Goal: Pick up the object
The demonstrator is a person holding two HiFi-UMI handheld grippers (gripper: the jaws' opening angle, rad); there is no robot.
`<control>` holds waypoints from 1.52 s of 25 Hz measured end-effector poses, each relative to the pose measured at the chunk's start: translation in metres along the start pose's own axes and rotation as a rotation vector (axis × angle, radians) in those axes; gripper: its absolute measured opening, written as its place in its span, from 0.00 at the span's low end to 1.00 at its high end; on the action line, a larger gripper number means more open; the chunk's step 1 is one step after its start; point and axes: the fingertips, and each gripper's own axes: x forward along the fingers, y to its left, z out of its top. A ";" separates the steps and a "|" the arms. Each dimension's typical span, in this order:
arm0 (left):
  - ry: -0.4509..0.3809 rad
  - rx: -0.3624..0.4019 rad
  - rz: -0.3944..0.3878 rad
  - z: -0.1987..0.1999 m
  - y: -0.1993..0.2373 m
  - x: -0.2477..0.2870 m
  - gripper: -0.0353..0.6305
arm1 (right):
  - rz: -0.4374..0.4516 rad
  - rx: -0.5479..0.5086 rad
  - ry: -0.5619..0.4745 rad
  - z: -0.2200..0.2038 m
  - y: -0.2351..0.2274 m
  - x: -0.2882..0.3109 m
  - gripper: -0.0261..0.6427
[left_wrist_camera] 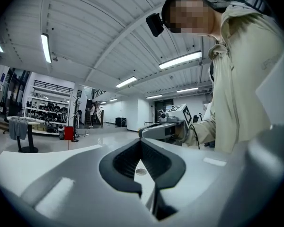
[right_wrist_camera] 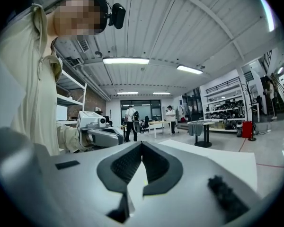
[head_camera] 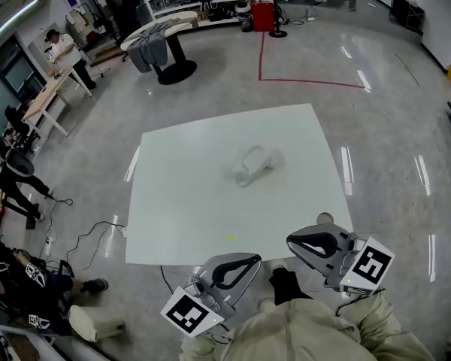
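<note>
Head view: white square tabletop (head_camera: 180,201) on grey floor. Pale whitish object (head_camera: 254,164), rounded, material unclear, lies right of centre, toward far side. Left gripper (head_camera: 254,261) and right gripper (head_camera: 292,241) hang over near edge, well apart from object.

Left gripper view: jaws pressed tip to tip, nothing between them; object not in sight.

Right gripper view: jaws clenched together, empty.

Progress, judged: pickup not begun. Reach, opening of jaws, grasp and lift all left.
</note>
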 end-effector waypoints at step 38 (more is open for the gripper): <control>0.166 -0.055 0.038 -0.092 0.252 0.147 0.06 | -0.322 0.131 0.459 -0.147 -0.313 0.162 0.40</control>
